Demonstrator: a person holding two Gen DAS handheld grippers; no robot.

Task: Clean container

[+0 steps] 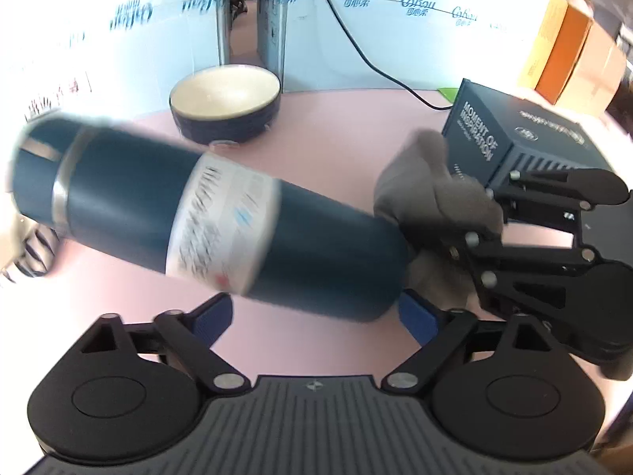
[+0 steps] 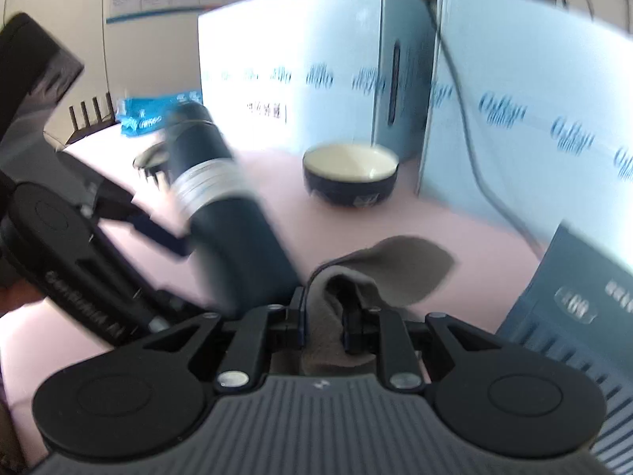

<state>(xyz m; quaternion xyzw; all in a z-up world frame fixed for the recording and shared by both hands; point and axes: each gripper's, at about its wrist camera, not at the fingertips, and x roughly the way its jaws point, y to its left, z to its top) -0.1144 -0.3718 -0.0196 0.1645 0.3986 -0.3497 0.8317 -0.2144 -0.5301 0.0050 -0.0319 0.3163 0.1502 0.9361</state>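
1 flask (image 1: pixel 190 213), 1 cloth (image 1: pixel 431 186), 1 bowl (image 1: pixel 225 105), 2 hand-held grippers.

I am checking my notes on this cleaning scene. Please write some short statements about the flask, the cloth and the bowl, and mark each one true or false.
1. The right gripper holds a grey cloth. True.
2. The flask stands upright on the table. False: it lies tilted between the left gripper fingers.
3. The bowl is full of water. False: it looks empty.
4. The cloth is at the flask's base. True.
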